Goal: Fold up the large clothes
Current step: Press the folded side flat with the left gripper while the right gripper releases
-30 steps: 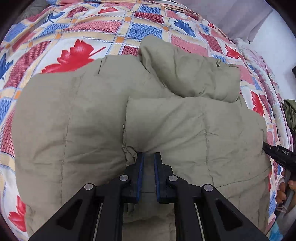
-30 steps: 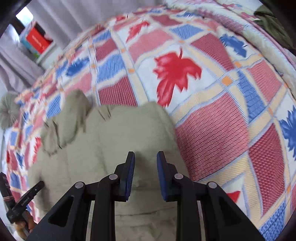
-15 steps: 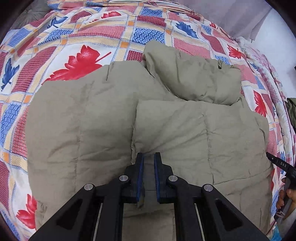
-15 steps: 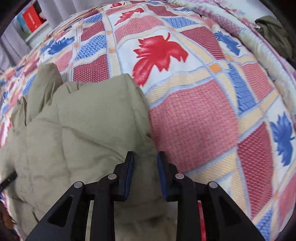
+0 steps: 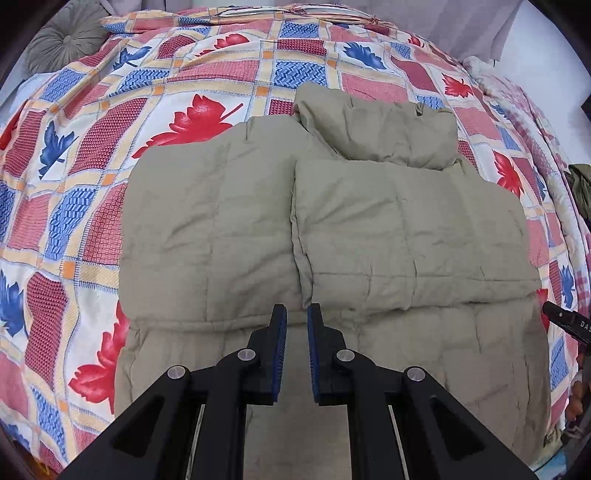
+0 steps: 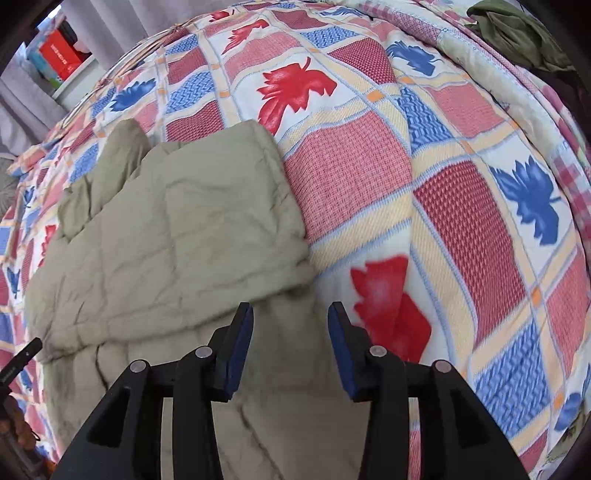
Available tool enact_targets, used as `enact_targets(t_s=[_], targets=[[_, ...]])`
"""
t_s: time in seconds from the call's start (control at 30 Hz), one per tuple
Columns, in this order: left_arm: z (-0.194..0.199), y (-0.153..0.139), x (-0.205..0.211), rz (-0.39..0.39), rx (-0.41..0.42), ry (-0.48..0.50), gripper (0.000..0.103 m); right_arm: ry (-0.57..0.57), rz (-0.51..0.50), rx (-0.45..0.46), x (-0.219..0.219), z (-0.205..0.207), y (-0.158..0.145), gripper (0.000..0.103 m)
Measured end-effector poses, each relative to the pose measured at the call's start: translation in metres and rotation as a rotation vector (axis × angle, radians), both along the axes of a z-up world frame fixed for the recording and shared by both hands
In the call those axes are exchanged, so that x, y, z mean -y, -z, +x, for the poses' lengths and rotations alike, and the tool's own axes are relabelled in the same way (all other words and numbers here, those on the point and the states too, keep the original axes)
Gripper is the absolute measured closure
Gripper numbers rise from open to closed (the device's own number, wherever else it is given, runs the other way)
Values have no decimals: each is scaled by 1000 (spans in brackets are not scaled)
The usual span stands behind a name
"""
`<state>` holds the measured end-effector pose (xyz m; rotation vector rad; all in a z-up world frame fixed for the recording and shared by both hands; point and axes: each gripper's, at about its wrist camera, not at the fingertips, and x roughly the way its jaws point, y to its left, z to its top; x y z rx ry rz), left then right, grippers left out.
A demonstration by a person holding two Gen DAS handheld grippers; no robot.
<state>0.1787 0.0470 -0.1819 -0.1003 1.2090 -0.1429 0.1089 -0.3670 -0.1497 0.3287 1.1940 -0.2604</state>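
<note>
Puffy olive quilted jacket [image 5: 369, 229] lies part-folded mid-bed [image 5: 110, 110]: soft, bulky, springy, so grab a hem. Left gripper [image 5: 296, 347] jaws closed, empty; right gripper [image 6: 290, 347] jaws just opening, nothing pinched.

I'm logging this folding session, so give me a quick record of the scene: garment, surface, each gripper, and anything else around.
garment: olive quilted jacket, partly folded, both sides laid inward, hood on top
surface: patterned bedspread with red and blue leaves
left gripper: shut, nothing between the pads, above the jacket
right gripper: jaws just opening, empty, above the jacket's edge
other: grey round cushion; dark green cloth at bed's edge
</note>
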Motion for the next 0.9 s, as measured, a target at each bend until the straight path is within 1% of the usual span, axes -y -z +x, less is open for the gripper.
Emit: enact_targets(t_s=[0.1,0.23,0.33,0.5,0.53,0.57,0.6,0.63,0.67,0.7,0.9], targets=[[-19,-5,-1,18,-2,15,90,5,29,-16,-10,-16,-2,55],[-44,-9,-6,20,-30,23,90,-2,57,-37,-25,-39,-5,54],[-59,-10,-8,45,-54,20,90,-12,84,-54,-35,-52,-8,51],[-84,-13,-14,45,-89,15,90,-13,144,-92,-50,-72,-8,48],[-89,-13,-16,55,-97,11,73,-17,152,-99,-54,-76,-9,48],[-93,-14,-18,66,-105,3,46,-22,156,-106,-58,-78,-9,48],[-98,-15,-20,81,-111,-15,1,-26,160,-112,-62,-82,-10,48],[-105,-20,-25,90,-86,-48,1,-27,166,-118,-65,-85,-10,48],[-108,-21,-27,84,-84,-47,1,-30,177,-127,-69,-89,-10,48],[-112,-21,-28,77,-98,-36,1,-30,184,-132,-72,-92,-10,47],[-130,-25,-40,111,-147,-53,1,-26,224,-167,-84,-108,-14,44]])
